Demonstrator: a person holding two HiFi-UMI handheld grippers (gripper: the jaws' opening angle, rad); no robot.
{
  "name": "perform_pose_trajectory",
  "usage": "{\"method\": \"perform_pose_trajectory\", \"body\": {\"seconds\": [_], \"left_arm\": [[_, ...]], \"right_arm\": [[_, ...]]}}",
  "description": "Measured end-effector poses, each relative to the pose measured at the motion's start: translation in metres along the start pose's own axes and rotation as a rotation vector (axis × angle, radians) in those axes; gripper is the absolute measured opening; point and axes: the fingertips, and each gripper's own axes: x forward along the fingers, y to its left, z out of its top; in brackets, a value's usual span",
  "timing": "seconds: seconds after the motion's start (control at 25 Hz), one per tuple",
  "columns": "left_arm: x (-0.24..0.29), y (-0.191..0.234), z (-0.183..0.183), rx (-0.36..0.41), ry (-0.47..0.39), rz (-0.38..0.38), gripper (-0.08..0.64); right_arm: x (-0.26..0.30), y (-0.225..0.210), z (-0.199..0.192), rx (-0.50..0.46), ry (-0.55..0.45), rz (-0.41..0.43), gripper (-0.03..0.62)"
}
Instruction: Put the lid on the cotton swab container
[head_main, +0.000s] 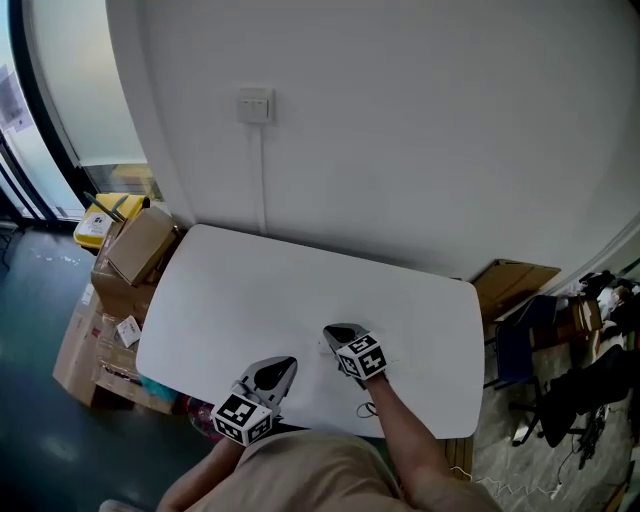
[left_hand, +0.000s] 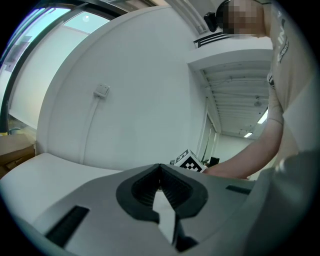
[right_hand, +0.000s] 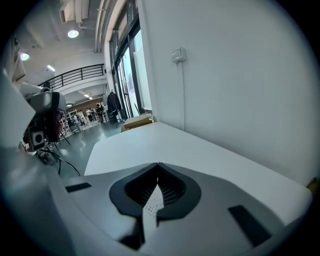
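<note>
No cotton swab container and no lid shows in any view. In the head view the white table (head_main: 300, 285) lies bare under both grippers. My left gripper (head_main: 284, 363) sits at the table's near edge, jaws shut on nothing. My right gripper (head_main: 335, 331) rests a little further in, to the right, also shut and empty. In the left gripper view the jaws (left_hand: 160, 173) meet at the tips, and the right gripper's marker cube (left_hand: 189, 161) shows beyond them. In the right gripper view the jaws (right_hand: 158, 170) are closed over the bare tabletop (right_hand: 165, 142).
Cardboard boxes (head_main: 140, 248) and a yellow item (head_main: 104, 220) are stacked off the table's left end. More cardboard (head_main: 515, 281) and dark clutter (head_main: 590, 380) lie to the right. A wall switch (head_main: 255, 105) sits on the white wall behind. A thin cable (head_main: 367, 408) lies by my right arm.
</note>
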Motion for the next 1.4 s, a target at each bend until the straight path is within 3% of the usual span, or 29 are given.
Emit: {"method": "perform_pose_trajectory", "body": {"seconds": [0.24, 0.76, 1.4], "left_arm": [[-0.005, 0.011, -0.001, -0.021, -0.009, 0.032, 0.012], [-0.011, 0.014, -0.011, -0.027, 0.004, 0.058, 0.014], [-0.015, 0.017, -0.013, -0.038, 0.003, 0.088, 0.013]], "right_arm": [[0.008, -0.003, -0.018, 0.036, 0.071, 0.020, 0.017], [0.015, 0.010, -0.049, 0.069, 0.126, 0.040, 0.017], [0.022, 0.012, -0.058, 0.021, 0.211, -0.006, 0.017]]}}
